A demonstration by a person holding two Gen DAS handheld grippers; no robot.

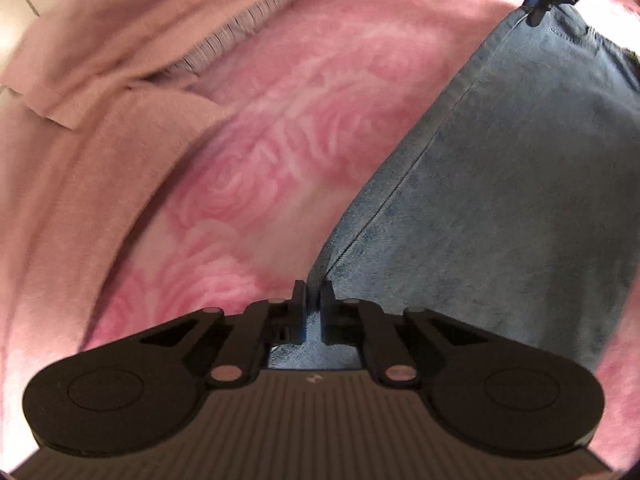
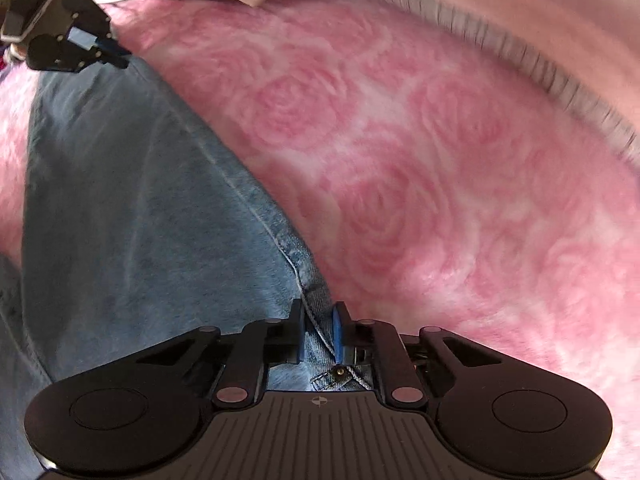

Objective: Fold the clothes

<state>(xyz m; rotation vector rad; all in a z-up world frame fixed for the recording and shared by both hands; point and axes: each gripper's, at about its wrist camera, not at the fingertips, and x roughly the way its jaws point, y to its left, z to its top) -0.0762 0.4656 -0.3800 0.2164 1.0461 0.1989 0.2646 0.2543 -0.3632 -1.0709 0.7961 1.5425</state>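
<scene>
Stretching between the two grippers, a pair of light blue jeans [image 1: 500, 184] is held along one seamed edge above a fluffy pink blanket [image 1: 280, 140] printed with roses. The left gripper [image 1: 314, 300] has its two black fingers pinched tight on one end of that denim edge, with fabric bunched between them and spilling back toward the gripper body. In the right wrist view, the right gripper [image 2: 318, 320] is likewise clamped on the other end of the jeans [image 2: 132, 200], where a copper rivet [image 2: 339, 370] and pocket stitching show just behind the fingers, so this looks to be the waist end. Each camera sees the other tool at the far end of the seam: the right gripper [image 1: 538, 4] appears at the top right of the left view, touching the denim, and the left gripper [image 2: 116, 54] at the top left of the right view, gripping the corner. Beyond the jeans, a dusty pink knitted garment [image 1: 120, 60] with a ribbed hem lies crumpled on the blanket, well apart from the denim. The same knit [image 2: 520, 20] fills the upper edge of the right view.
</scene>
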